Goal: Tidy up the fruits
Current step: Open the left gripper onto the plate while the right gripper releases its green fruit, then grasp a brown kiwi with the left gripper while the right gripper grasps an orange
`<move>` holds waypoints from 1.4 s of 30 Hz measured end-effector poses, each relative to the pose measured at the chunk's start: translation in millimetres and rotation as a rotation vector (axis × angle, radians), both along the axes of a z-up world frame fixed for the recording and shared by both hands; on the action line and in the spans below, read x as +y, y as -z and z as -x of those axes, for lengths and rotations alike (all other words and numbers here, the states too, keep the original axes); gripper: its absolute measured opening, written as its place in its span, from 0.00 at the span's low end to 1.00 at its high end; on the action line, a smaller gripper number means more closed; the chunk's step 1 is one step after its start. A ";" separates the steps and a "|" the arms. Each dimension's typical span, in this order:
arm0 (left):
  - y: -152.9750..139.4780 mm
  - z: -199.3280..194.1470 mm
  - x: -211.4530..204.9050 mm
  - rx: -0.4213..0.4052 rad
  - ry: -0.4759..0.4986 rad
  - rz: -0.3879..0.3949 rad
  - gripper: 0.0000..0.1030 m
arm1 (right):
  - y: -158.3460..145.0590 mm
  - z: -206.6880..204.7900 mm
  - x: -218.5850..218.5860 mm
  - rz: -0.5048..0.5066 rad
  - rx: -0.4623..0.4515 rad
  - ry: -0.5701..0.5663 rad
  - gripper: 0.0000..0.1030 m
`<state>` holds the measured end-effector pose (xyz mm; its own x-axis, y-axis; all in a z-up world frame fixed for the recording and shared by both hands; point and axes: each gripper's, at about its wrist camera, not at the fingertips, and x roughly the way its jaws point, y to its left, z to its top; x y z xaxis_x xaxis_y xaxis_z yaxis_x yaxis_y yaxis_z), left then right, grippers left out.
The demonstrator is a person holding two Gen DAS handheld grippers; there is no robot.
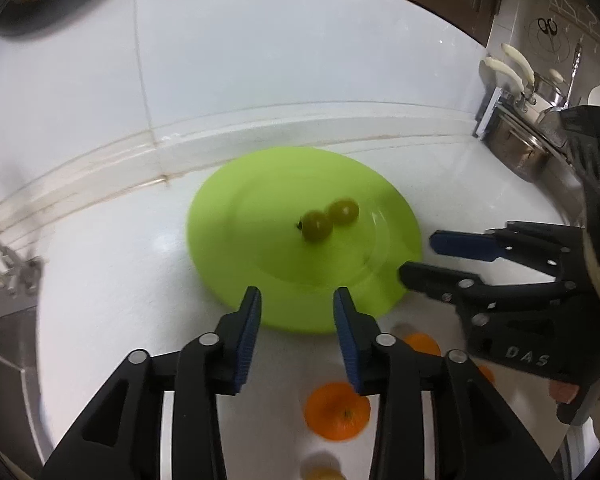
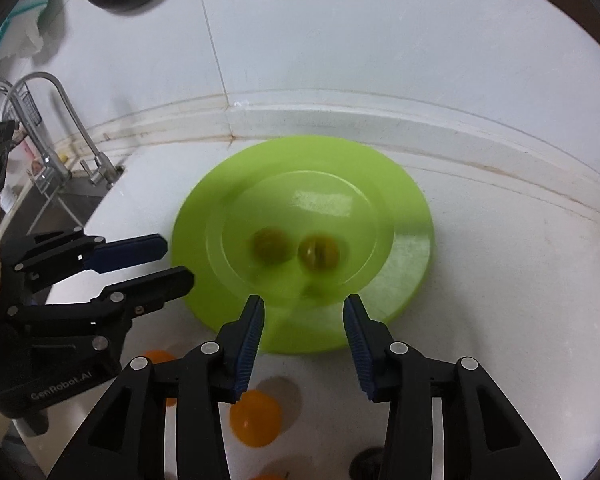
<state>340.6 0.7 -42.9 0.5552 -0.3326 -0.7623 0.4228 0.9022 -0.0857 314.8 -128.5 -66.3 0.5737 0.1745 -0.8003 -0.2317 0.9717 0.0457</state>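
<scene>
grapes (image 1: 331, 218) round, olive-green, glossy, touching

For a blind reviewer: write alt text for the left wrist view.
Two small green fruits lie touching on a lime green plate on a white counter. The left gripper and right gripper hover open and empty; an orange lies nearer.

White counter (image 1: 112, 280) with green plate (image 1: 228, 216), oranges (image 1: 337, 411)
</scene>
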 end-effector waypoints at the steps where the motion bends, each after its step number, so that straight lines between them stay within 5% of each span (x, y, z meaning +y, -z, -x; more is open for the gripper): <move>1: -3.5 4.3 2.0 -0.013 -0.006 -0.002 0.43 | -3.1 4.4 -0.8 0.000 -0.010 0.006 0.41; 8: -29.2 41.8 14.4 -0.092 -0.032 0.002 0.66 | -27.9 46.4 -0.6 -0.019 -0.084 0.019 0.43; 20: -49.4 104.8 25.2 -0.159 -0.056 0.022 0.80 | -56.0 113.4 -6.7 -0.037 -0.209 0.097 0.53; 30: -36.1 141.9 22.4 -0.167 -0.026 -0.003 0.83 | -50.8 163.0 -11.9 -0.006 -0.234 0.167 0.57; 42: -15.4 167.0 13.2 -0.163 0.037 -0.041 0.82 | -23.2 192.1 -19.7 -0.010 -0.144 0.187 0.57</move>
